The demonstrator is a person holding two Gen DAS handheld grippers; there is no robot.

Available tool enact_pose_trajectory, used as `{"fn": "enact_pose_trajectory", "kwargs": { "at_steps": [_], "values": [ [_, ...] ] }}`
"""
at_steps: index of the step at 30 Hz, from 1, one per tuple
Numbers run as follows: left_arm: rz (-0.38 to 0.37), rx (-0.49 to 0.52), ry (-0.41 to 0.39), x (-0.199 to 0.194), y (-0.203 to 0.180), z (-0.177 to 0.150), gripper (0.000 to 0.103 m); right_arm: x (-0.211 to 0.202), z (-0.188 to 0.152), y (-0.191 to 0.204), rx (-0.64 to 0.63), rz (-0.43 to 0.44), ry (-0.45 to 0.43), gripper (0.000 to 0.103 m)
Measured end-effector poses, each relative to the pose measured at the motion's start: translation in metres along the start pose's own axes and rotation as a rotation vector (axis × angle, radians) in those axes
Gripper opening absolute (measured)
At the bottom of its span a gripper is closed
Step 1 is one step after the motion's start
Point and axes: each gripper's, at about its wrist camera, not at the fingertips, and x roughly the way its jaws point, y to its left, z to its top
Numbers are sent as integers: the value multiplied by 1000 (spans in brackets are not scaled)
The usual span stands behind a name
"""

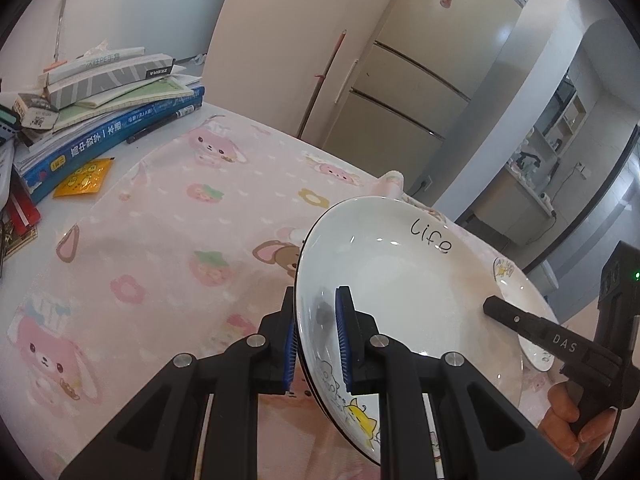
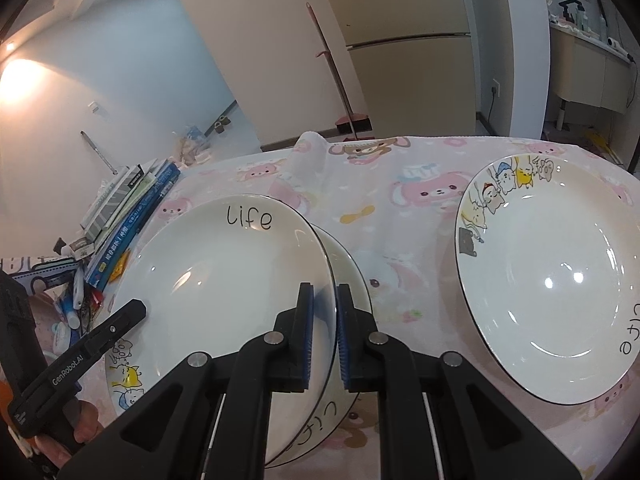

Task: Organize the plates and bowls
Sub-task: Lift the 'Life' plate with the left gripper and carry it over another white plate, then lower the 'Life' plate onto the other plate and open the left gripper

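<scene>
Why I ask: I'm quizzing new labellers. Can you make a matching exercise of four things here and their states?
Things:
1. top life plate
2. right plate
3. books
4. broom

States:
A. stacked
B. leaning, nearly upright
C. gripped at the rim by left claw and right claw
D. lying free on the cloth

Pairs: 1-C, 2-D, 3-A, 4-B
</scene>
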Motion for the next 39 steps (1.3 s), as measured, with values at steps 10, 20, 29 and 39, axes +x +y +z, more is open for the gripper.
{"fn": "enact_pose_trajectory", "kwargs": {
  "at_steps": [10,20,29,39],
  "values": [
    [42,38,-4,4,-1,-2,17,12,-8,6,-47,-44,12,12],
    [97,98,-2,16,-5,-5,17,12,-12,13,-120,-119,-14,13],
    [154,147,-1,15,-14,-11,20,9,-18,27,-229,-228,-22,13],
    [177,179,4,16,-23,-15,22,10,-23,39,-340,-343,-33,12]
  ]
}}
